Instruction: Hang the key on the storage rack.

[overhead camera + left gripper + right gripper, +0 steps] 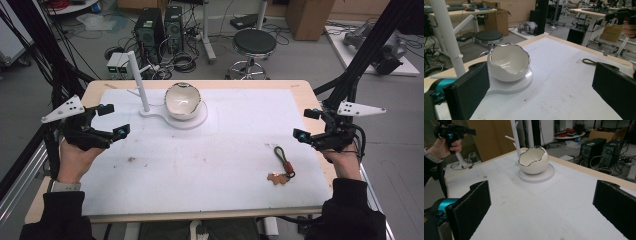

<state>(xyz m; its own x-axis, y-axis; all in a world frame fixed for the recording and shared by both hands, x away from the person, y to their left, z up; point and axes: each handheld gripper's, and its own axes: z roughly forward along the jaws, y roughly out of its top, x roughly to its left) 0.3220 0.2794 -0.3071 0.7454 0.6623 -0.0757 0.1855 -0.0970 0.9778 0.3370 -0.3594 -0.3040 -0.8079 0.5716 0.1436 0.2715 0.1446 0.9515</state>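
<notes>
Holding both tools spread and empty, left tool [114, 121] and right tool [306, 123], we read no writing on the bowl [182, 101] or keychain [283, 165].

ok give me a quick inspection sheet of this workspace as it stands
surface: white mat on a wooden table, a few dark smudges near the left.
job's things: egg-shaped bowl upright on the round base of a white stand; keyring lying flat at front right.
clutter: nothing seen on the mat.
grippers: left gripper and right gripper both open, holding nothing, raised at the table's side edges.
cables: tangled leads on the floor behind the table.
surroundings: stool, computer towers, cardboard box.
</notes>
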